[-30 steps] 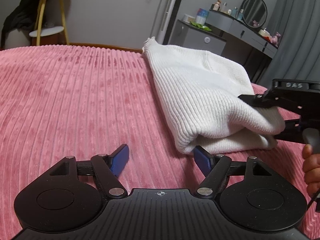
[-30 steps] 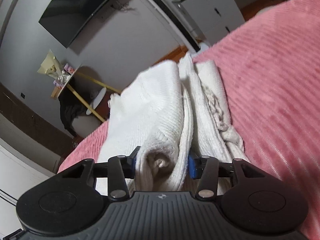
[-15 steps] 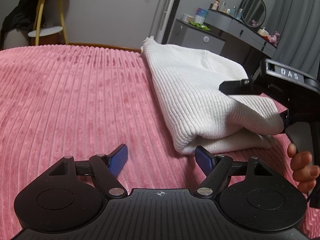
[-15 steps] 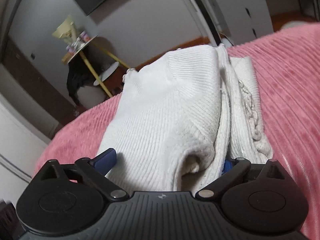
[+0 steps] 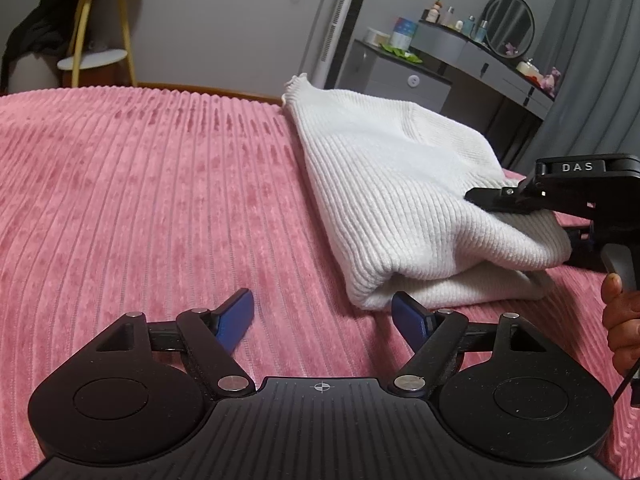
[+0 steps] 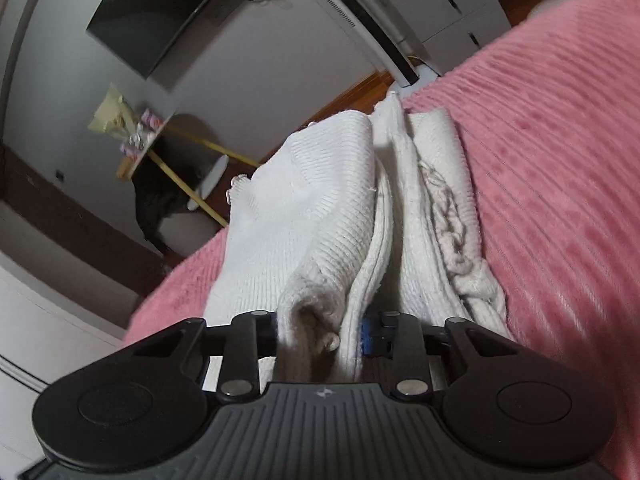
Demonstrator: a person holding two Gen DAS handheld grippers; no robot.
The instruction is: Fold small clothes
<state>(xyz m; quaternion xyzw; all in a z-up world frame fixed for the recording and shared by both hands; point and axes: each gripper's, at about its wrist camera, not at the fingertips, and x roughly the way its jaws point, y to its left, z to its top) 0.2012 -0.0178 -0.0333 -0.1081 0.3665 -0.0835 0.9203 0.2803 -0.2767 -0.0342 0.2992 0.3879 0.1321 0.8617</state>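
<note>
A white knitted sweater (image 5: 400, 184) lies folded in layers on the pink ribbed bedspread (image 5: 140, 200). My left gripper (image 5: 324, 314) is open and empty, low over the bedspread just in front of the sweater's near folded corner. My right gripper (image 6: 320, 326) is shut on the sweater's upper layers (image 6: 320, 240) at the right end; the lower layers with a cable pattern (image 6: 452, 224) lie beside it. In the left wrist view the right gripper (image 5: 516, 204) shows clamped on the top fold, with the hand behind it.
Past the bed's far edge stand a yellow-legged side table (image 5: 96, 32), a white tower fan (image 5: 336, 24) and a grey dresser with a round mirror (image 5: 508, 24). A grey curtain (image 5: 592, 80) hangs at the right. A dark screen (image 6: 160, 20) hangs on the wall.
My right gripper opened half a second ago and has closed again on the sweater's upper layers, tilting as it did. My left gripper has stayed open and nearly still.
</note>
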